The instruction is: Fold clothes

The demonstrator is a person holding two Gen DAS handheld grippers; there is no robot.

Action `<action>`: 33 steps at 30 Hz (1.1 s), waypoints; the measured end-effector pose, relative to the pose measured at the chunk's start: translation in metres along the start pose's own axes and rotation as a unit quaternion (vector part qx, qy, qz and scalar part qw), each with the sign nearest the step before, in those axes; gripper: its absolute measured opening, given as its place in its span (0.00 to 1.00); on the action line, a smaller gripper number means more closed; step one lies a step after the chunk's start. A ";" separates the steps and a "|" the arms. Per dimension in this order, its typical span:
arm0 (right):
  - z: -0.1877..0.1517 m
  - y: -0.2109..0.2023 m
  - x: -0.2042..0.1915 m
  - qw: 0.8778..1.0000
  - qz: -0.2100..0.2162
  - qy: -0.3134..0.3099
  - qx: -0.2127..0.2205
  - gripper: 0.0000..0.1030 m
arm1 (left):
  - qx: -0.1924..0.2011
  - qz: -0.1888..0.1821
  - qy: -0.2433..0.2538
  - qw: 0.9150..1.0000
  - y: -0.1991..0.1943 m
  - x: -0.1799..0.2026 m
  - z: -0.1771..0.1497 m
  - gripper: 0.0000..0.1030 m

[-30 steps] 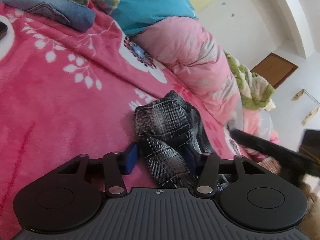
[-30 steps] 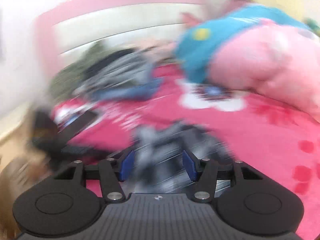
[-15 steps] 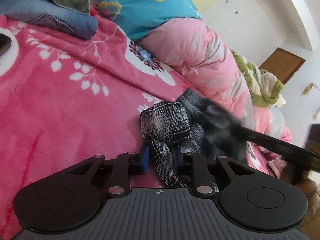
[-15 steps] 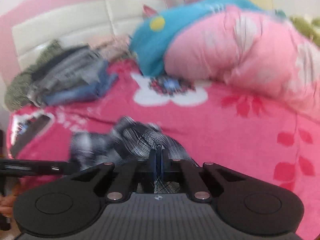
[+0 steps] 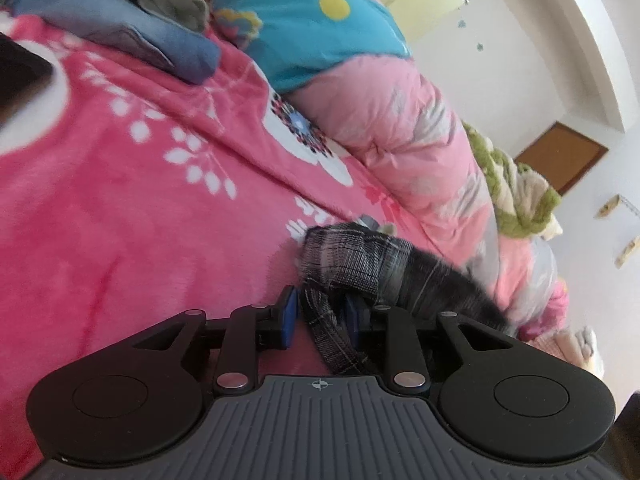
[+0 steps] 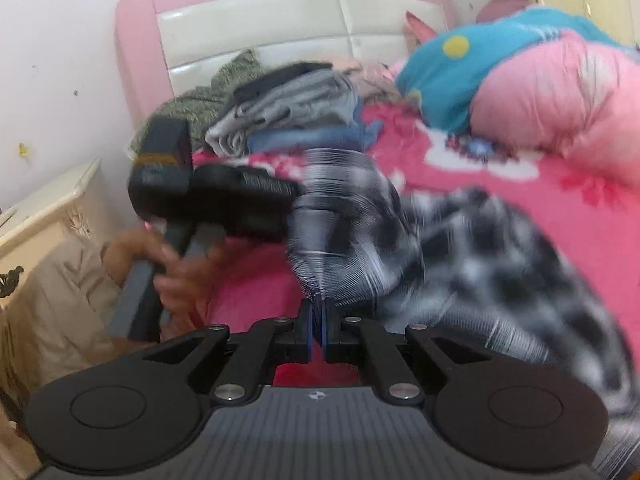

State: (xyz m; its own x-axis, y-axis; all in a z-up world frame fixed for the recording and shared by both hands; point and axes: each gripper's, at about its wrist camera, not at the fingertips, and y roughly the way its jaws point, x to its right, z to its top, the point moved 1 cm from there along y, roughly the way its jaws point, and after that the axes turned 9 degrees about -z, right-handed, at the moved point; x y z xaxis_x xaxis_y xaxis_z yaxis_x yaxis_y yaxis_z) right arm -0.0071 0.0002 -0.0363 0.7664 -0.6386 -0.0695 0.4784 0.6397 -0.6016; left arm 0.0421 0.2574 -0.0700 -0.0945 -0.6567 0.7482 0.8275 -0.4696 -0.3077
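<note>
A black-and-white plaid garment (image 5: 352, 264) lies bunched on the pink flowered blanket (image 5: 120, 220). In the left wrist view, my left gripper (image 5: 320, 316) is shut on a twisted strand of it, which runs between the blue pads. The right wrist view shows my right gripper (image 6: 318, 320) shut on a fold of the same plaid garment (image 6: 460, 248), which rises blurred above the blanket (image 6: 580, 232). There the left gripper (image 6: 296, 204) meets the cloth from the left, with a person's hand (image 6: 176, 264) on its handle.
A stack of folded clothes with jeans (image 5: 120, 28) (image 6: 296, 120) sits by the pink headboard (image 6: 280, 12). A pink and blue quilt (image 5: 380, 112) (image 6: 540, 92) bounds the far side. A cream nightstand (image 6: 40, 208) stands left of the bed. A dark flat object (image 5: 16, 76) lies on the blanket.
The left gripper's fingers narrowed onto the plaid strand. The right gripper swung in, shut on the garment and is now lifting it; the cloth rises between both grippers.
</note>
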 end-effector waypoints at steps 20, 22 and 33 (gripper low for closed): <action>-0.037 -0.006 0.025 0.988 0.017 0.138 0.068 0.05 | -0.025 -0.043 -0.044 0.998 0.001 0.051 -0.052 0.62; -0.045 -0.006 0.028 0.979 0.014 0.184 0.088 0.06 | -0.024 -0.041 -0.072 0.996 0.010 0.045 -0.053 0.51; -0.072 -0.056 0.042 0.965 0.023 0.226 0.128 0.12 | 0.008 0.030 -0.066 0.997 0.013 0.063 -0.060 0.36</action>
State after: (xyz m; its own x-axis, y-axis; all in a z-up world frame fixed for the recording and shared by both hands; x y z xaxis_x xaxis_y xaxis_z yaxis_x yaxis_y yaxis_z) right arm -0.0325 -0.0931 -0.0635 0.5522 -0.6911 -0.4663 0.5828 0.7200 -0.3769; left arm 0.0137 0.1744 -0.0619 0.0287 -0.5989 0.8003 0.8380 -0.4220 -0.3459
